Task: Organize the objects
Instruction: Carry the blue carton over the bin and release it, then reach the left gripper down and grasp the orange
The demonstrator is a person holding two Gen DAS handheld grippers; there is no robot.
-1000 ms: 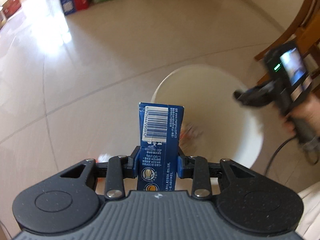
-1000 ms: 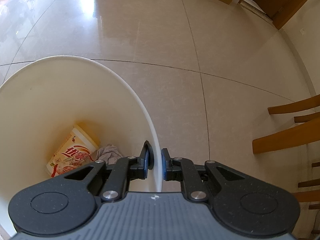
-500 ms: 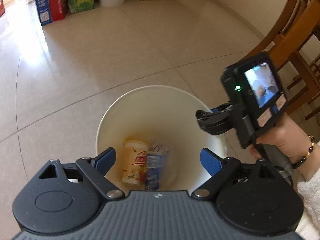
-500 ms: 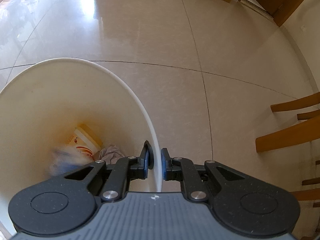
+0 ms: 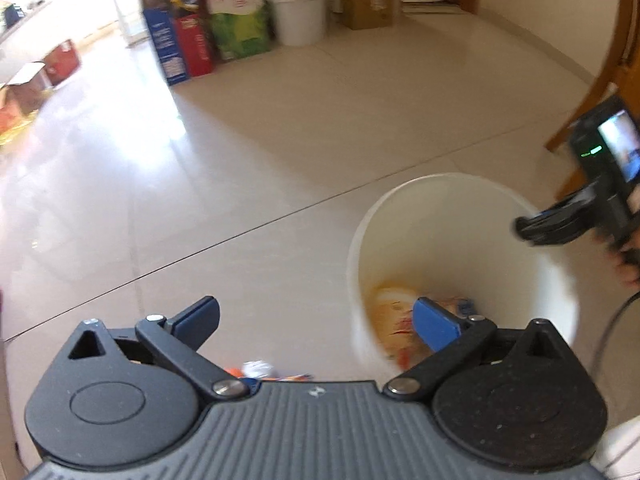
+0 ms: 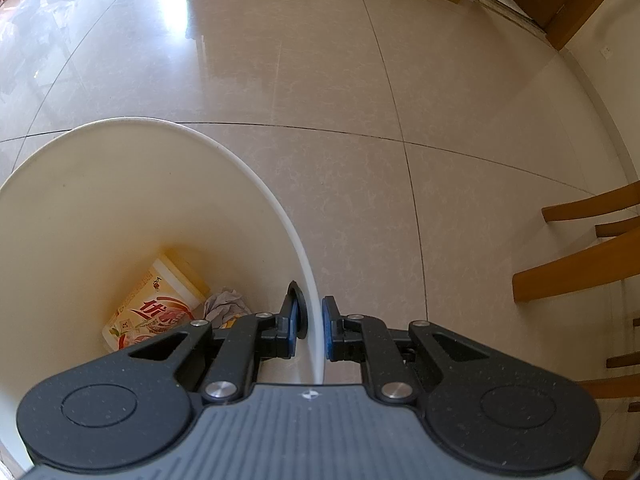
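Observation:
A white bucket (image 5: 560, 272) stands on the tiled floor; it also shows in the right wrist view (image 6: 256, 176). Inside lie a yellow cup (image 6: 156, 304), a crumpled grey wrapper (image 6: 224, 304) and, partly seen in the left wrist view, a blue carton (image 5: 466, 306). My left gripper (image 5: 316, 320) is open and empty, to the left of the bucket. My right gripper (image 6: 312, 328) is shut on the bucket's rim, one pad inside the wall and one outside. It shows in the left wrist view (image 5: 568, 220) at the bucket's right side.
Boxes and cartons (image 5: 212, 36) and a white pail (image 5: 298, 12) stand against the far wall. Wooden chair legs (image 6: 580, 264) are to the right. Small litter pieces (image 5: 260, 370) lie on the floor just below my left gripper.
My left gripper opened and dropped the blue carton into the bucket, then swung away to the left. My right gripper kept its hold on the rim.

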